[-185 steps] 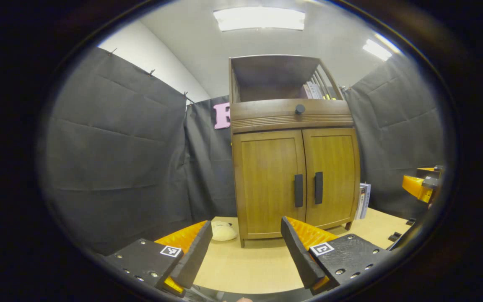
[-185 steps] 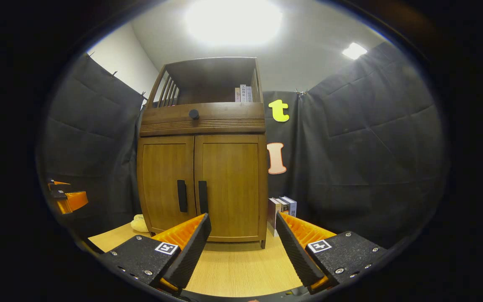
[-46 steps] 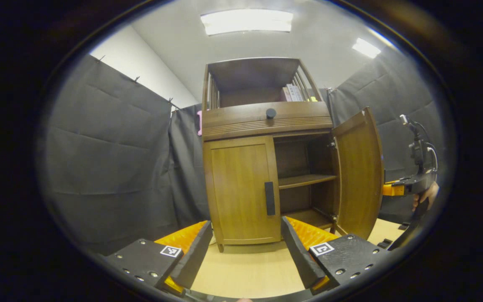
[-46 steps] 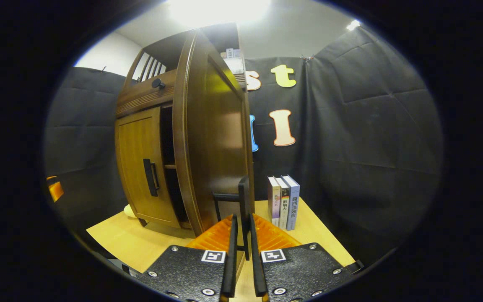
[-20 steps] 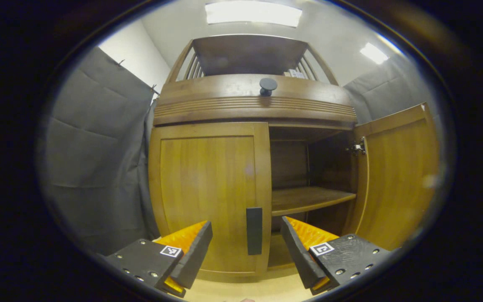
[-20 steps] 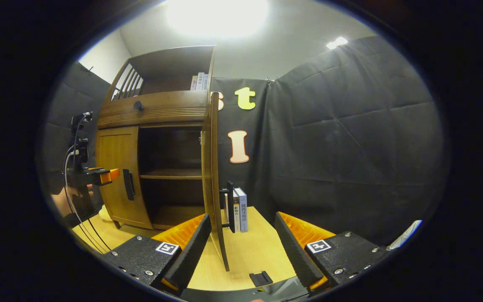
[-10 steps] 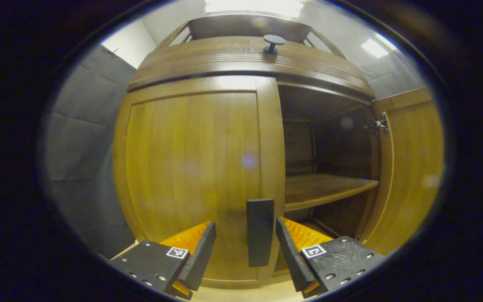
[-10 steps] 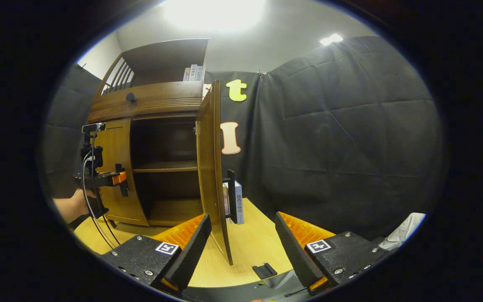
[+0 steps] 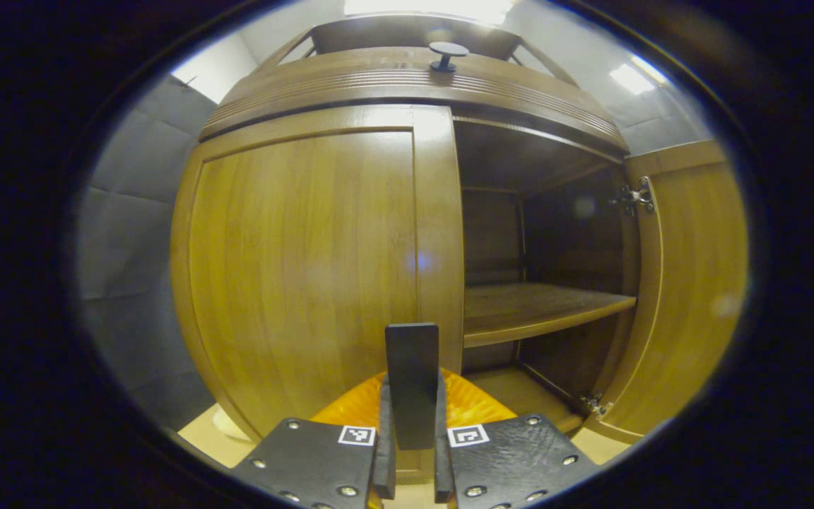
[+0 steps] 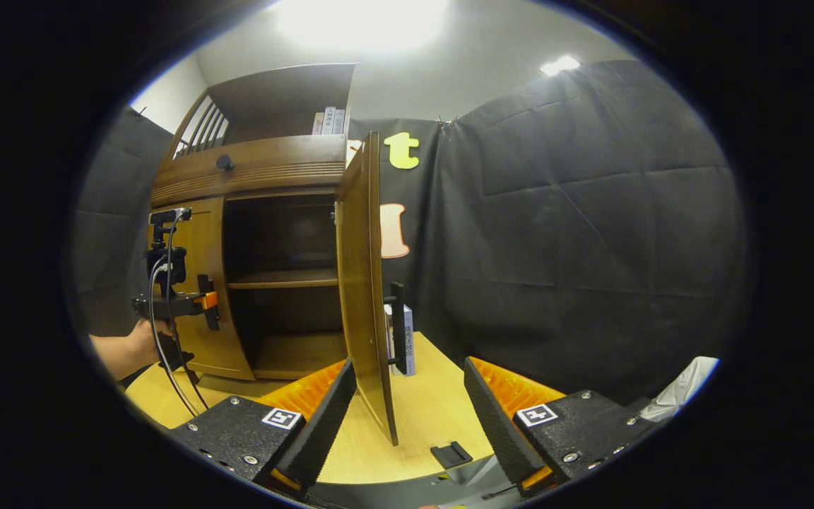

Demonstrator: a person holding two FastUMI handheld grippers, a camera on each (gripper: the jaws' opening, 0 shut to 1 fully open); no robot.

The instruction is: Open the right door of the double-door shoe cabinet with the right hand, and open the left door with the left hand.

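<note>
The wooden shoe cabinet [image 9: 407, 78] stands close ahead in the left gripper view. Its left door [image 9: 301, 261] lies flush with the frame. My left gripper [image 9: 410, 417] is shut on that door's dark vertical handle [image 9: 413, 375]. The right door [image 9: 689, 283] is swung wide, baring a shelf [image 9: 534, 307] inside. In the right gripper view the right door [image 10: 363, 283] stands edge-on with its handle [image 10: 398, 325] facing away. My right gripper [image 10: 410, 413] is open, back from the door, nothing between its fingers. The left gripper [image 10: 198, 300] shows there at the left door, held by a hand [image 10: 128, 346].
The cabinet stands on a light wooden table [image 10: 435, 410]. Books [image 10: 407, 339] stand behind the open right door, and more books [image 10: 328, 121] sit on the top shelf. A drawer knob [image 9: 447, 53] juts out above the doors. A small black piece [image 10: 453, 454] lies near the table's front edge.
My left gripper has closed its fingers on the left door's handle, which stood between them half a second ago. The right gripper has stayed open and almost still.
</note>
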